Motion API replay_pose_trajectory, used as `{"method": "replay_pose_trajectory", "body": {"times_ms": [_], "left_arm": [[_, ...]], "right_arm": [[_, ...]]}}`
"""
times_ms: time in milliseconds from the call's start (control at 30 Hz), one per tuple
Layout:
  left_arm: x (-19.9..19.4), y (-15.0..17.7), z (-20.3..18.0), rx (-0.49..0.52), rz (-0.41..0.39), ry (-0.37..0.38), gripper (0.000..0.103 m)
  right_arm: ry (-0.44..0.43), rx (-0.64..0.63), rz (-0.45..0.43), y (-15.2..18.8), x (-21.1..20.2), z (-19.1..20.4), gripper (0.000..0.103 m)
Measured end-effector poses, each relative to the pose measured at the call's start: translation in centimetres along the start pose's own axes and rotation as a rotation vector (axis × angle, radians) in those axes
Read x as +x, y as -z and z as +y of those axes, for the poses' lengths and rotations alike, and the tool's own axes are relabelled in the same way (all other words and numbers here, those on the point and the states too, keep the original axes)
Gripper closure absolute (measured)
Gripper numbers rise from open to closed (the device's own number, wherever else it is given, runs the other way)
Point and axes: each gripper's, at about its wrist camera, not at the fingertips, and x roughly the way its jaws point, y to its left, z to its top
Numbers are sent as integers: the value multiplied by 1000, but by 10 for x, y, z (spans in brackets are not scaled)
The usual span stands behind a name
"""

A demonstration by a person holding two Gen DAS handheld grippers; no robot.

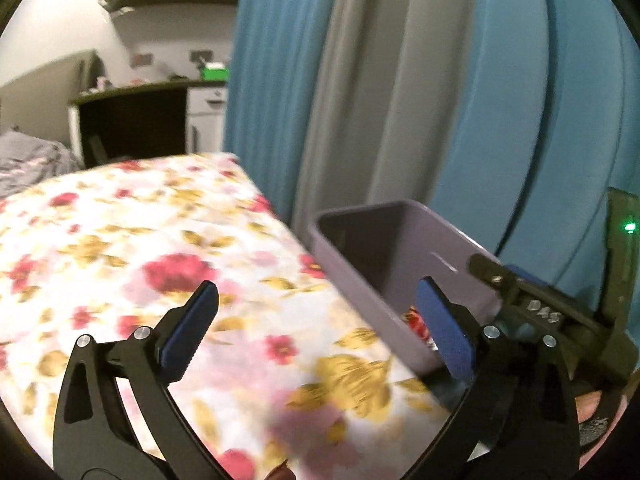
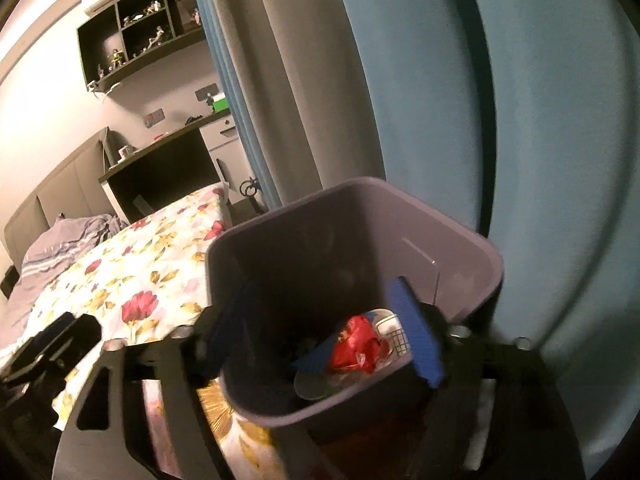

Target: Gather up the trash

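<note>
A grey plastic bin (image 2: 460, 256) stands beside the bed, against the curtains; it also shows in the left wrist view (image 1: 360, 276). Inside it lie a crumpled red wrapper (image 2: 358, 344), a blue piece, a round lid and white scraps. My right gripper (image 2: 324, 328) is open and empty, its fingers spread over the bin's mouth. My left gripper (image 1: 316, 320) is open and empty, above the edge of the floral bedspread (image 1: 140, 240), with its right finger (image 1: 444, 332) in front of the bin. The right gripper's body (image 1: 540, 312) shows at the right edge of the left wrist view.
Blue and grey curtains (image 1: 400, 80) hang behind the bin. A dark desk (image 2: 160, 176) and white drawers (image 2: 220, 144) stand past the bed's far end. A shelf with figurines (image 2: 136, 32) hangs on the wall. A grey pillow (image 2: 60, 248) lies at the bed's head.
</note>
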Motion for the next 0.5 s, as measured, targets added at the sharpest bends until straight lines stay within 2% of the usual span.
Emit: {"method": "replay_pose_trajectory", "body": {"times_ms": [67,133,200,267,500], "left_arm": [[-14,3,6,-3,-19,-48,6],[-30,8,14,-6,-26,-92,6],[-45,11,19,-7,-30,-122,6],[-62,17,27,-14,-29,-158,6],[-111,33,48,-22,-41,-210,6]], "right_arm": [[36,-38,-41,3,-15,9,15],[65,-77,-69,8,-28,19,14],[90,-110,-87,17,-41,30,5],[91,-127,-93,24,-49,38,5],[75,-175,-101,47,-75,68,5]]}}
